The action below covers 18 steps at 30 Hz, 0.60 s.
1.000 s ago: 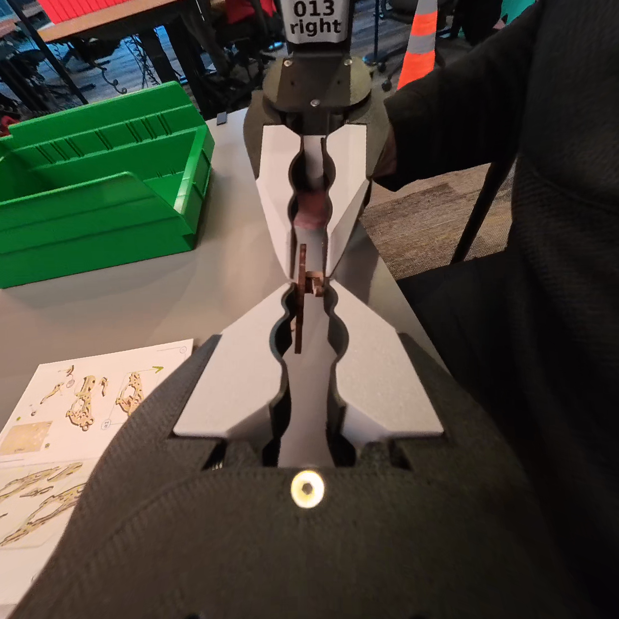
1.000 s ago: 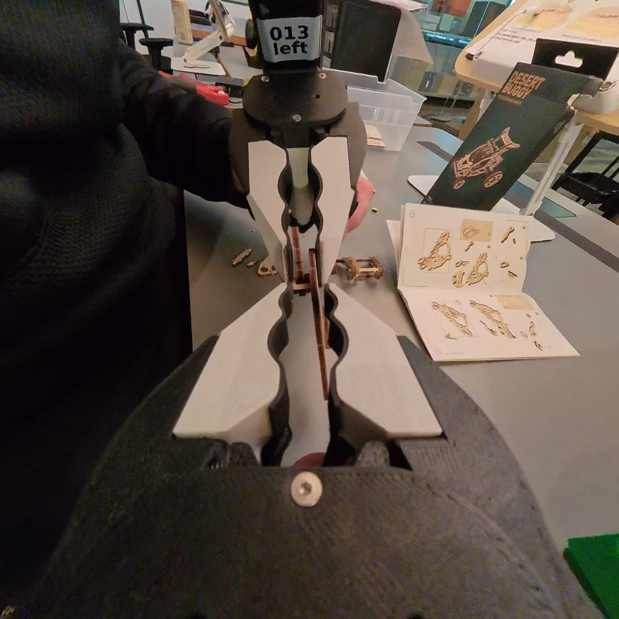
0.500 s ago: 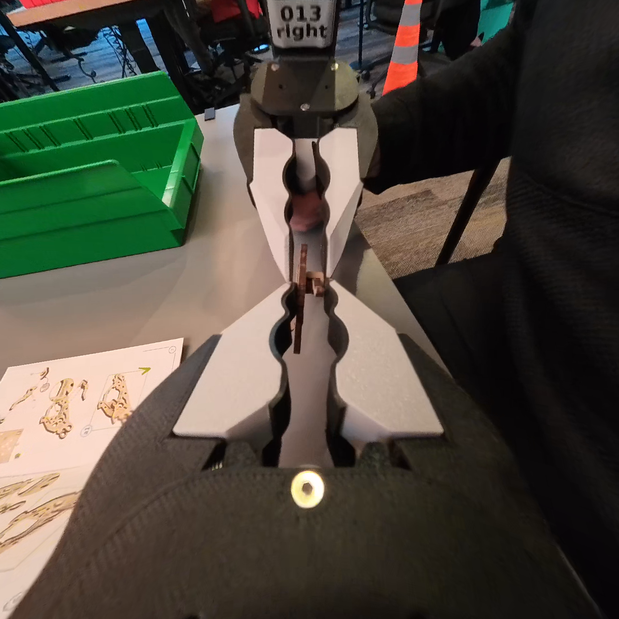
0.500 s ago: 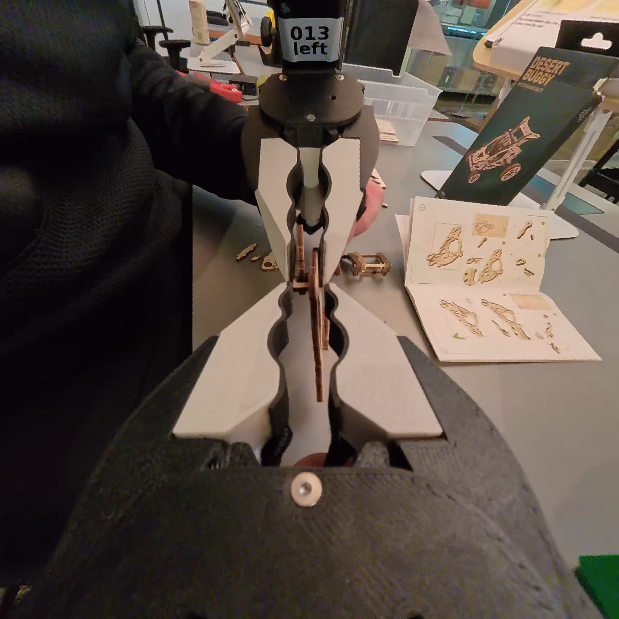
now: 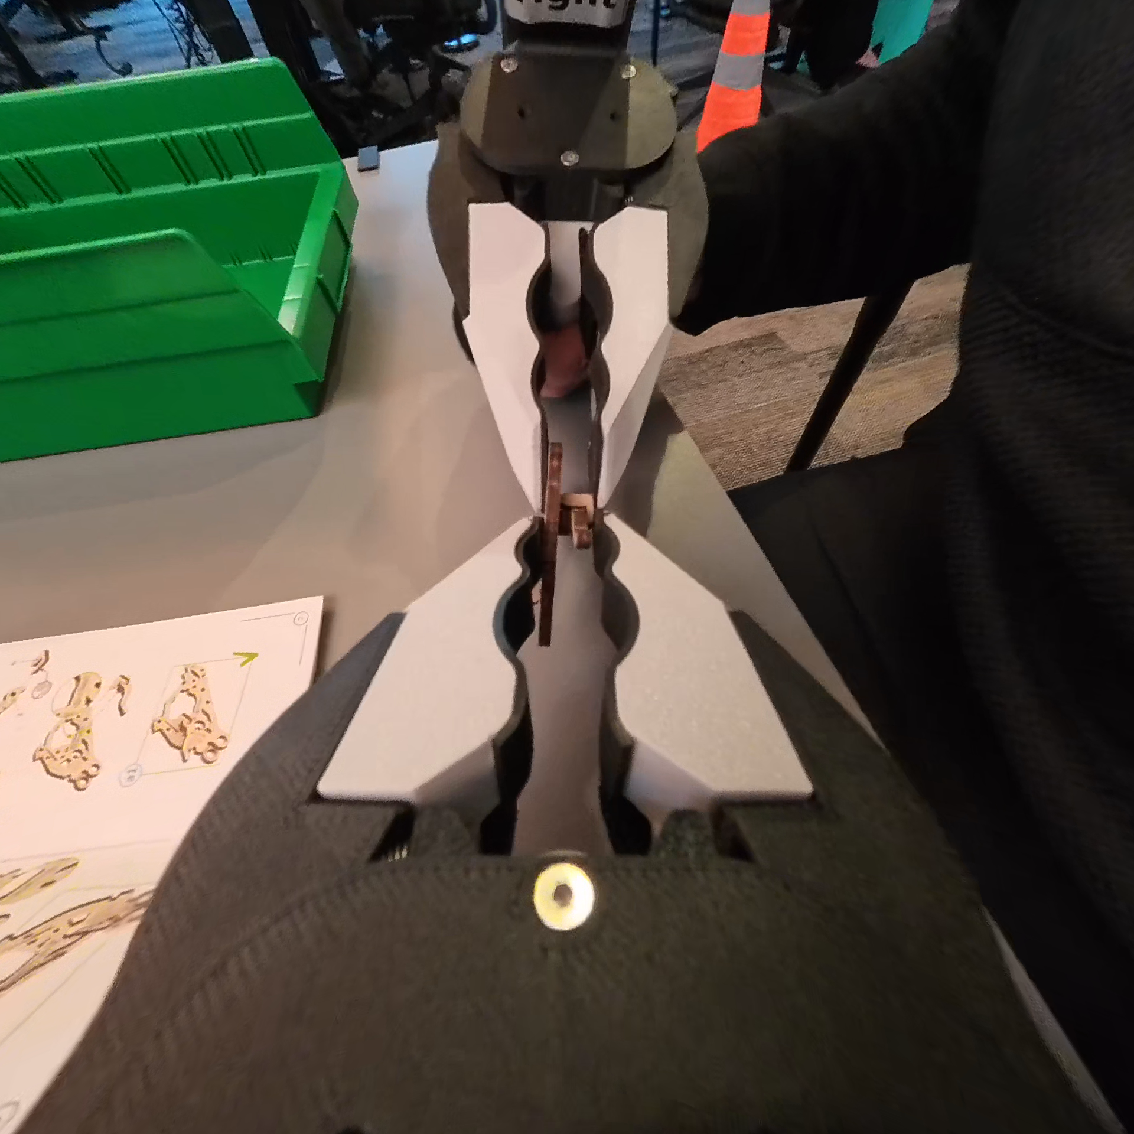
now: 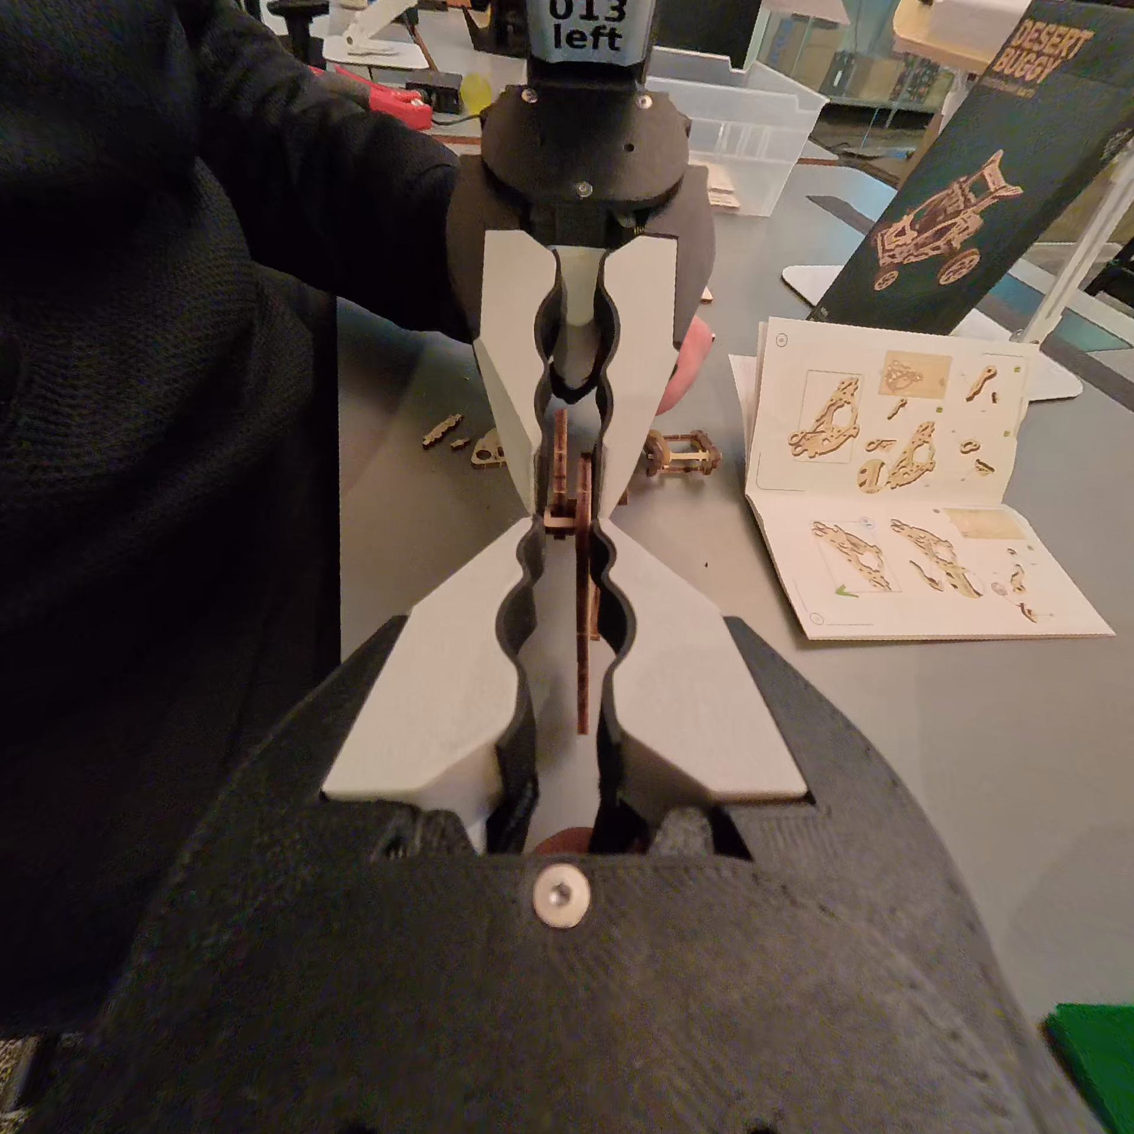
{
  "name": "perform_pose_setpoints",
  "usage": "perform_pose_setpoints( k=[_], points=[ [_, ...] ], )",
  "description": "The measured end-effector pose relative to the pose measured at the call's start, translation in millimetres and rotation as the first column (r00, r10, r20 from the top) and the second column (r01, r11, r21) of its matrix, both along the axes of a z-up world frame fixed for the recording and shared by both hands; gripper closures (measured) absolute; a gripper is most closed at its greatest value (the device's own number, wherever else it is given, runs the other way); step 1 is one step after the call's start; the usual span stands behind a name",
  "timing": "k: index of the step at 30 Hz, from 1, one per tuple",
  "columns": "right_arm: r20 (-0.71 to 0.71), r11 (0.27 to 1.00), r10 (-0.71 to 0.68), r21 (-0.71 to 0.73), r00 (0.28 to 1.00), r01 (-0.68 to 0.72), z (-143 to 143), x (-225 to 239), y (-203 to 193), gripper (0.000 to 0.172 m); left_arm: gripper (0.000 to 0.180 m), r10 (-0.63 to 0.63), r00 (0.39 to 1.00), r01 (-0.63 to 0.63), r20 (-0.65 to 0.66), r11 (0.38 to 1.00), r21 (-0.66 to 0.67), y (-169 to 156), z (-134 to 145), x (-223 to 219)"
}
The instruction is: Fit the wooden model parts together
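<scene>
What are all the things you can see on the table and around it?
Wooden model parts: two thin brown plates joined by a small crosspiece, between the two claws' tips.
Loose wooden bits: about three, light tan, on the grey table, left of the far claw.
Small wooden frame: one, tan, on the table right of the far claw.
Instruction booklet: one, white, open, on the table at the right.
Model box: one, dark, standing behind the booklet.
Clear tub: one, see-through, at the back.
Green bin: one, on the table.
Traffic cone: one, orange, on the floor beyond.
Table: one, grey.
Left claw: grey fingers, holding the parts.
Right claw: grey fingers, holding the parts.
Sleeves: dark.
</scene>
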State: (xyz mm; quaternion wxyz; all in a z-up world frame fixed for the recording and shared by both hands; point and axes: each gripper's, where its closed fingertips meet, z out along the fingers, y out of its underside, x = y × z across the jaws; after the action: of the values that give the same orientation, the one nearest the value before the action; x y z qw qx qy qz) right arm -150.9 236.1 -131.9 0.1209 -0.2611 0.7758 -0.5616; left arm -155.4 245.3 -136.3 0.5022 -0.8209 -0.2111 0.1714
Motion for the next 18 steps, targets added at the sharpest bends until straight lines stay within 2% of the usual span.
perform_pose_setpoints(
  k=[18],
  points=[
    [0.009, 1.000, -0.017, 0.002, 1.000, 0.017, 1.0, -2.6, -0.2, 0.162, 0.170, 0.008, 1.000, -0.008, -0.009, 1.000, -0.020, 0.9, 0.3, -2.6]
  ],
)
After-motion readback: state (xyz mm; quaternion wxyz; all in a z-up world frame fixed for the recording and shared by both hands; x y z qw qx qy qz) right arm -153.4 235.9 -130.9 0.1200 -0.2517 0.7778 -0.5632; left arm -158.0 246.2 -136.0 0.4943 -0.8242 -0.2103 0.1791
